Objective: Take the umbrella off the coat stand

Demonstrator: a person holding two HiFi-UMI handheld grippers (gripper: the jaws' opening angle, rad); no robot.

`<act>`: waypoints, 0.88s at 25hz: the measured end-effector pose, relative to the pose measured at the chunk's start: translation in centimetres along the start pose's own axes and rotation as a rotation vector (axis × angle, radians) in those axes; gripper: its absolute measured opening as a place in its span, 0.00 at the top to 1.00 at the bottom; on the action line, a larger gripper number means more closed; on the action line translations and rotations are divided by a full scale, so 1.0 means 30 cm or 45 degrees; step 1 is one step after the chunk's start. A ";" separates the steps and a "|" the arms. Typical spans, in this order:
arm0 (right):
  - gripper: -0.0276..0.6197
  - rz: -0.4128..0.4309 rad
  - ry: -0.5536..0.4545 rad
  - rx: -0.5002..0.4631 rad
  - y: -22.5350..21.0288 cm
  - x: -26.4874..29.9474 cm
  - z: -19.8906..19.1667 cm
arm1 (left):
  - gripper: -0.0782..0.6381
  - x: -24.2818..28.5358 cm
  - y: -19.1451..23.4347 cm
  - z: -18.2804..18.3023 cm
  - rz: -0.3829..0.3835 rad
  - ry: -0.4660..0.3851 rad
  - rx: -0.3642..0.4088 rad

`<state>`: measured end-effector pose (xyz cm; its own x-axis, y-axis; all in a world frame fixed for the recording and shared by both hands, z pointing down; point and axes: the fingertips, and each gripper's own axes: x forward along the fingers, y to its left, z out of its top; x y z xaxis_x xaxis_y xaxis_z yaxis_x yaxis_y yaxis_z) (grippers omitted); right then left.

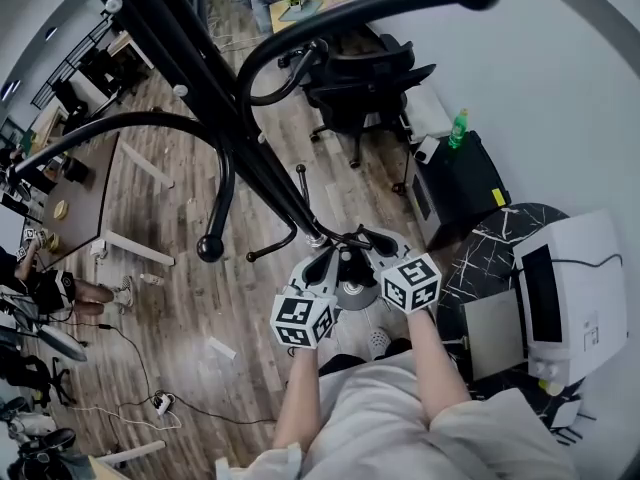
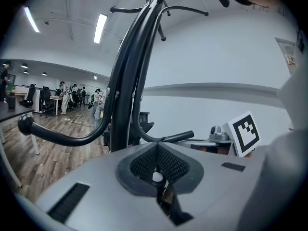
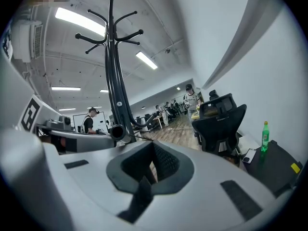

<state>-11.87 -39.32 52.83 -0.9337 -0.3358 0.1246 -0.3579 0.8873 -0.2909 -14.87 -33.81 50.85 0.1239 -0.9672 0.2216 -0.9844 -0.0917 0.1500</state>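
Though clenched shut on nothing, held level and side by side, left gripper (image 2: 157,159) and right gripper (image 3: 154,160), facing the coat stand (image 2: 124,105) just ahead, hooks high above: likely lining up a reach. No umbrella made out on any hook, near or overhead.
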 end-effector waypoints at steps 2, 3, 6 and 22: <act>0.95 0.001 -0.004 -0.008 -0.001 -0.004 0.006 | 0.86 0.002 -0.004 0.006 -0.002 -0.004 0.009; 0.95 0.001 -0.006 -0.011 -0.001 -0.006 0.009 | 0.86 0.002 -0.006 0.006 -0.004 -0.004 0.013; 0.95 0.008 -0.002 -0.024 0.002 -0.011 0.012 | 0.86 0.000 -0.012 0.006 -0.010 -0.004 0.016; 0.95 -0.020 -0.018 -0.053 -0.015 -0.050 0.037 | 0.86 0.008 -0.061 0.025 -0.076 -0.008 0.030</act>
<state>-10.33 -39.58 51.73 -0.9280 -0.3543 0.1153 -0.3723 0.8940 -0.2493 -13.12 -34.06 49.91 0.1820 -0.9614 0.2065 -0.9779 -0.1549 0.1405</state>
